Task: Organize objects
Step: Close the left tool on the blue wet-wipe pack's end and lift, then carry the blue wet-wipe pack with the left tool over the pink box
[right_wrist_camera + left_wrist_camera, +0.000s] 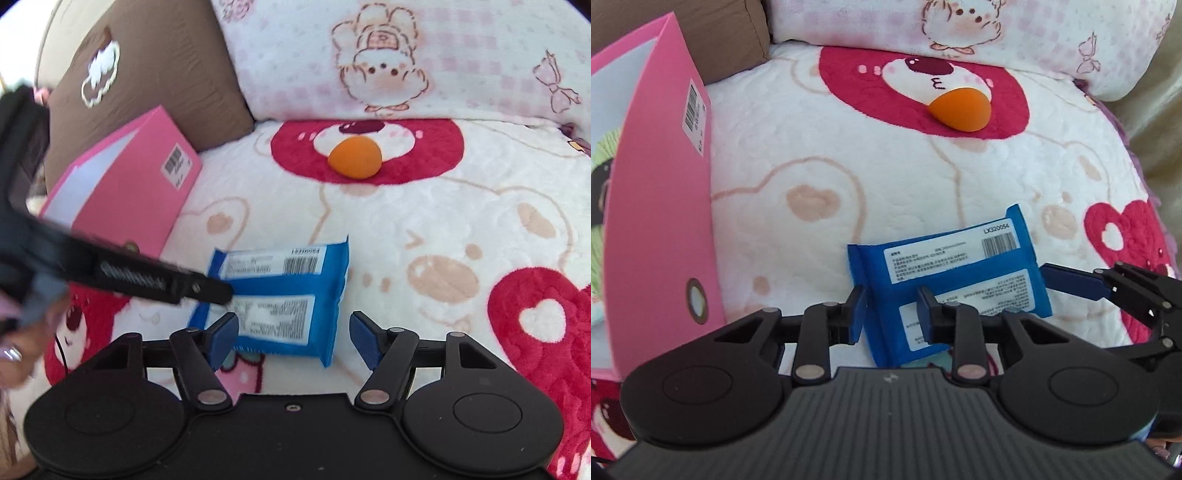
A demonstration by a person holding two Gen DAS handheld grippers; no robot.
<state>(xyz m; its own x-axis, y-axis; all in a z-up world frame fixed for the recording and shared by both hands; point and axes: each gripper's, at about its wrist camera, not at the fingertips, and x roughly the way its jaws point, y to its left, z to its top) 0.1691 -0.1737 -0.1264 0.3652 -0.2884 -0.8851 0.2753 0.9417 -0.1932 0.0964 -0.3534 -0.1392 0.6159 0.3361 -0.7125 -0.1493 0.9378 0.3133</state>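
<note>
Black gripper bodies fill the bottom of both views. Blanket (923,177), white plush with red bear prints, spreads over the whole work surface; pillows run across the upper edge. Pink box (661,221) stands open at the left of the left-wrist view, with something green and white showing inside at the far left edge, too cropped to name. Blue packet (956,273), label side up, lies low in the centre of both views, on the blanket and not yet in the box. Left gripper (892,308) is clenched on the packet's near left corner, which sits between its pads; in the right-wrist view it comes in from the left as a blurred dark bar ending on the packet. Right gripper (293,334) is released, jaws spread to either side of the packet's near edge, pads not pressing. Orange sponge (960,109), egg-shaped, sits untouched in the upper middle on a red bear face, well apart from the packet and the box. Judgement: early to middle stage. At least one item seems boxed; packet is gripped but unmoved, sponge remains.
</note>
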